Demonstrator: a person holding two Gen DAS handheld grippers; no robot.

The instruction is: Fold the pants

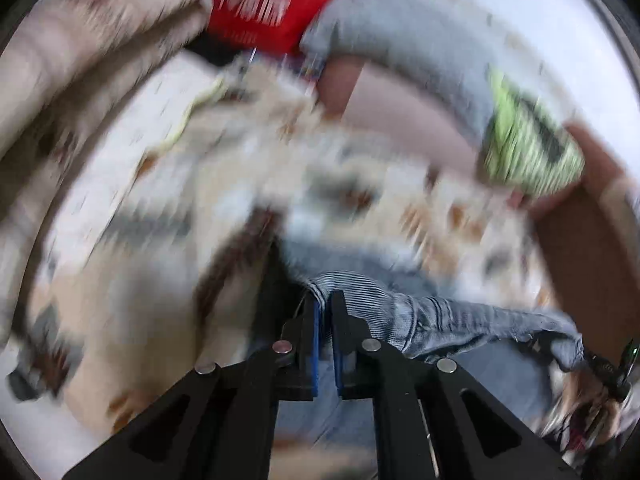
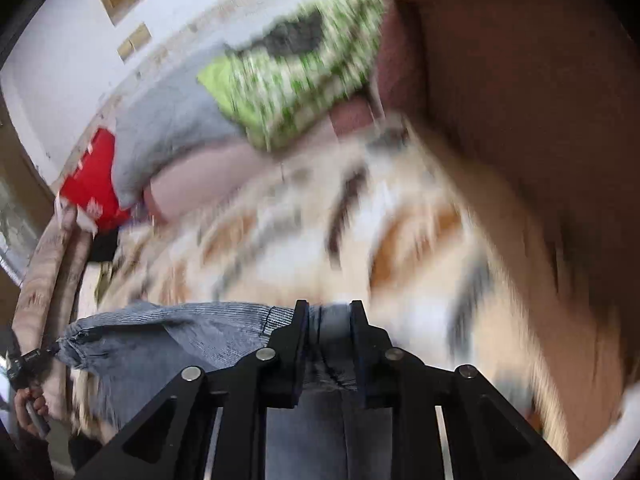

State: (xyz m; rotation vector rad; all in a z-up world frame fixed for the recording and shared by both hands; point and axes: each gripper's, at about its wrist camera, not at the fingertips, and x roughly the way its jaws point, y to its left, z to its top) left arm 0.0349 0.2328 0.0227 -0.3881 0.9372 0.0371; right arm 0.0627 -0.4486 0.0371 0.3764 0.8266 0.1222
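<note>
Both of my wrist views are strongly blurred, so most of the background I can read only as colours. Behind the fingers I see a patterned bed cover in cream, orange and grey (image 2: 400,240), but its pattern is too smeared for me to describe. Farther back there is a red bag with white printing (image 1: 272,4), whose letters I cannot read, a grey pillow (image 2: 168,128) and a green and white patterned cushion (image 2: 296,76) with a dark patch. At the right edge a big brown surface (image 2: 520,120) is cut off by the frame, and I cannot tell what it is. The sharp part is the light blue, faded denim pants (image 1: 460,320). They are held above the bed cover, stretched between my two grippers, with a ribbed weave and wrinkles in the cloth. The left gripper (image 1: 325,320) has its fingers closed on one edge of the pants, with only a thin gap between the blue pads. The right gripper (image 2: 329,320) has its fingers closed on a thicker bunch with a seam, and more denim hangs below it, where the fingers hide it partly.
</note>
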